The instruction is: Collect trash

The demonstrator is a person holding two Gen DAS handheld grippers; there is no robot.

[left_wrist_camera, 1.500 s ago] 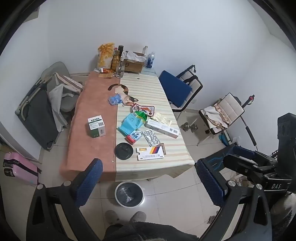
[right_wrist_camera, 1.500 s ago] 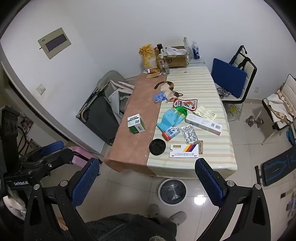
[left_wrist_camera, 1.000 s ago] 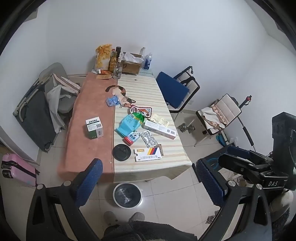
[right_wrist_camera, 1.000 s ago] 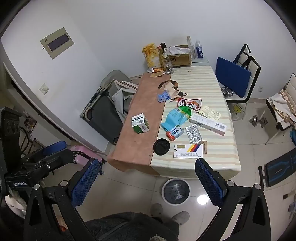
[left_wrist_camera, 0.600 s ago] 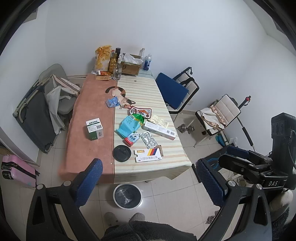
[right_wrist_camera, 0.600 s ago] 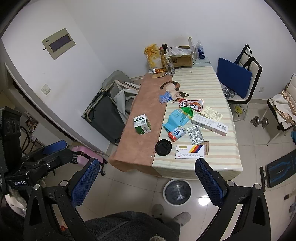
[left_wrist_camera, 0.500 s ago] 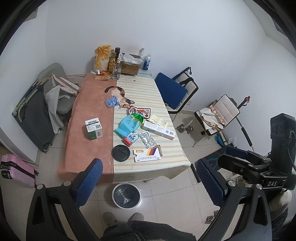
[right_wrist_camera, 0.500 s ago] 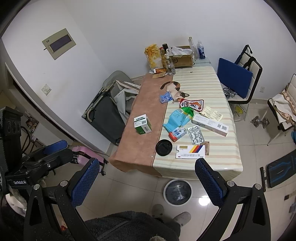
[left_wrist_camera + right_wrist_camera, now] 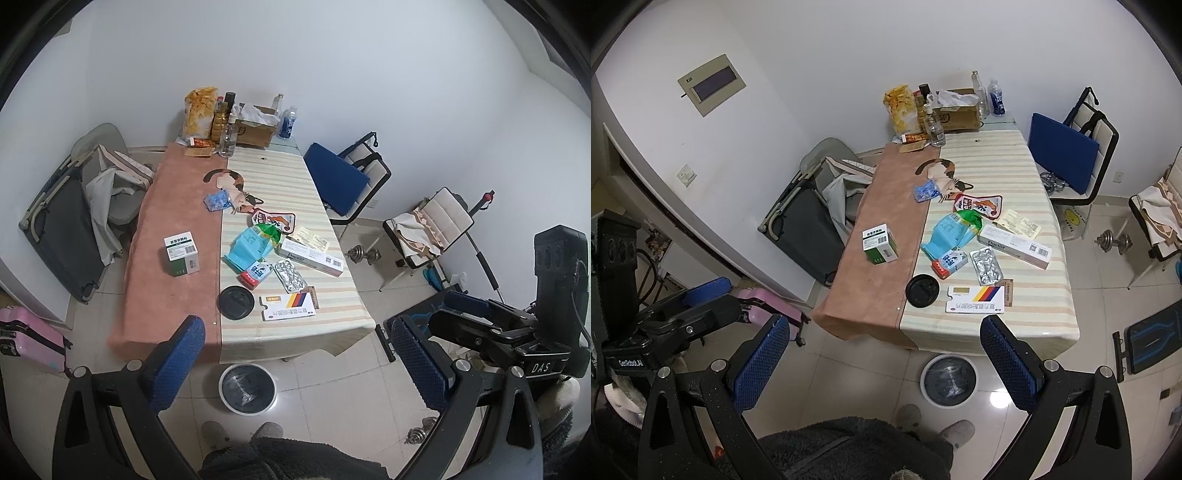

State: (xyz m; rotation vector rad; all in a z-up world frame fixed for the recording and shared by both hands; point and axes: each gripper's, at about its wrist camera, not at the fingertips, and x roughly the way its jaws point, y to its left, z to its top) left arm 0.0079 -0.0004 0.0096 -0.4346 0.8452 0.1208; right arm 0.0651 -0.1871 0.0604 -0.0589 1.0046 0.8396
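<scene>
A table [image 9: 177, 295] [image 9: 1034, 325] holds scattered trash: a green-white box [image 9: 181, 254] [image 9: 880, 244], a black lid [image 9: 236, 301] [image 9: 922, 290], a striped pill box [image 9: 288, 307] [image 9: 975, 300], a foil blister pack [image 9: 290, 274] [image 9: 987, 266], a long white box [image 9: 310, 254] [image 9: 1015, 245] and blue-green wrappers [image 9: 251, 243] [image 9: 951, 230]. A bin with a black liner [image 9: 247, 388] [image 9: 948, 380] stands on the floor at the table's near end. My left gripper [image 9: 295, 362] and right gripper [image 9: 886, 358] are open and empty, high above the floor, well short of the table.
Bottles, a chip bag [image 9: 197, 110] and a cardboard box [image 9: 255, 127] crowd the table's far end. A blue chair [image 9: 340, 177] and a folding chair [image 9: 428, 225] stand right of the table. A folded cot [image 9: 62, 225] and a pink suitcase [image 9: 29, 343] are left. Dumbbells [image 9: 364, 254] lie on the floor.
Both grippers have pulled back and risen a little, so the table looks smaller and farther. Both stay open and empty. Nothing on the table has moved.
</scene>
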